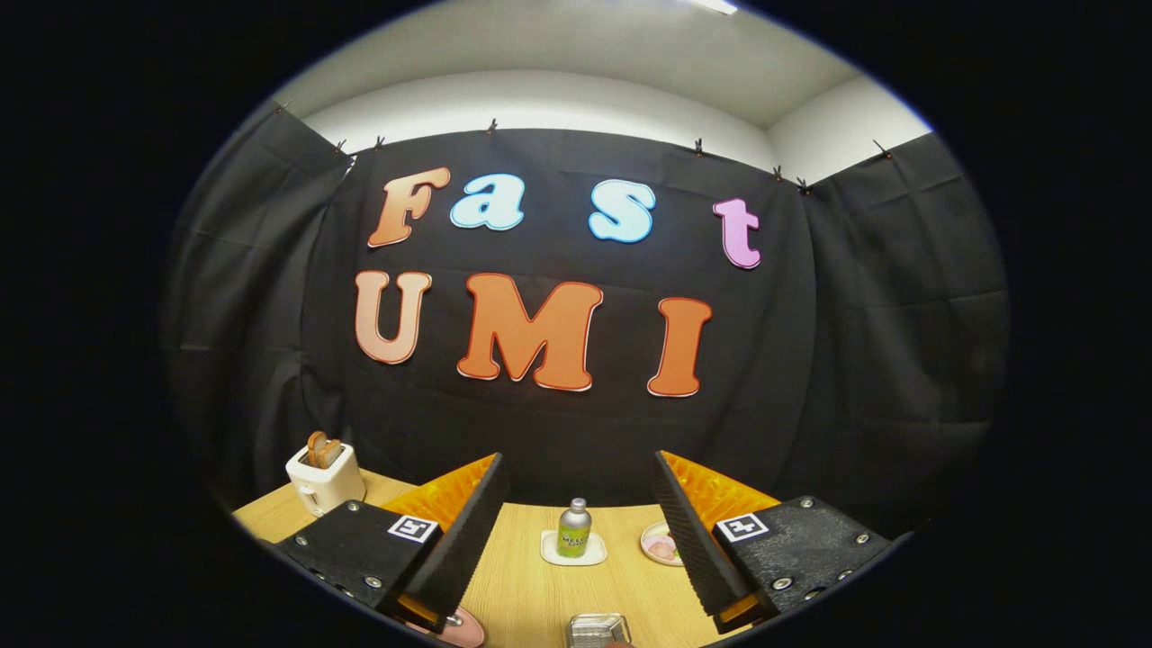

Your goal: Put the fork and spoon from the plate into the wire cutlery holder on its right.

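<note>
The claw (576,540) hangs above the wooden surface (522,594) with its fingers spread wide and nothing between them. Low down between the fingers, near their base, sits the wire cutlery holder (598,629), only its top rim showing. A sliver of the pink plate (463,627) peeks out by the left finger, to the holder's left; I cannot make out the fork or spoon on it. Beyond the fingers stands a small bottle (573,527) on a white coaster (572,549), a little dish (661,544) just beside the right finger, and a toaster (325,474) with bread off to the left.
</note>
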`<state>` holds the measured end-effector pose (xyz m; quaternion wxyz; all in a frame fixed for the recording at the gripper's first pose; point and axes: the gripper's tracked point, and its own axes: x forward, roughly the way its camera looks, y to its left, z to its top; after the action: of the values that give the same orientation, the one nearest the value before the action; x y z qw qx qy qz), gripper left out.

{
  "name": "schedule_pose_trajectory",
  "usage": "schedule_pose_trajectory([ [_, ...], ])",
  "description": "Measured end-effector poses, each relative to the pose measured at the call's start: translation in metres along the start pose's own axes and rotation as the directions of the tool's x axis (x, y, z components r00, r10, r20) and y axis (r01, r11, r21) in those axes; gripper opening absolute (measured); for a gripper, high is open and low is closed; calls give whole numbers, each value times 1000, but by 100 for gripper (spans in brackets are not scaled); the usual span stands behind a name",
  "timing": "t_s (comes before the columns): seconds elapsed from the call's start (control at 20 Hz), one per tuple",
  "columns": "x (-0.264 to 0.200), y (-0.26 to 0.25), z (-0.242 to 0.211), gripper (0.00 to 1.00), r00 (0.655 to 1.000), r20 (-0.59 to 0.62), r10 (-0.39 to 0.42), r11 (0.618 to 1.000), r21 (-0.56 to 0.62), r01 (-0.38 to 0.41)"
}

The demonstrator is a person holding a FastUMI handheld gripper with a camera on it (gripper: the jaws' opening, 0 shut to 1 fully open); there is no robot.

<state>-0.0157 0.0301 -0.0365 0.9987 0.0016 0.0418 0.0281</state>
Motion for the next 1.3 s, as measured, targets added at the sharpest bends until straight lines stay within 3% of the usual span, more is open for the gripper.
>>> schedule_pose_trajectory([
  [0.7, -25, 77, -62, 97, 978, -169, 123, 992, 8, -124],
  [1.05, -41, 121, -116, 97, 922, -339, 186, 982, 27, -188],
  [1.3, -56, 148, -167, 96, 849, -484, 212, 975, 52, -214],
])
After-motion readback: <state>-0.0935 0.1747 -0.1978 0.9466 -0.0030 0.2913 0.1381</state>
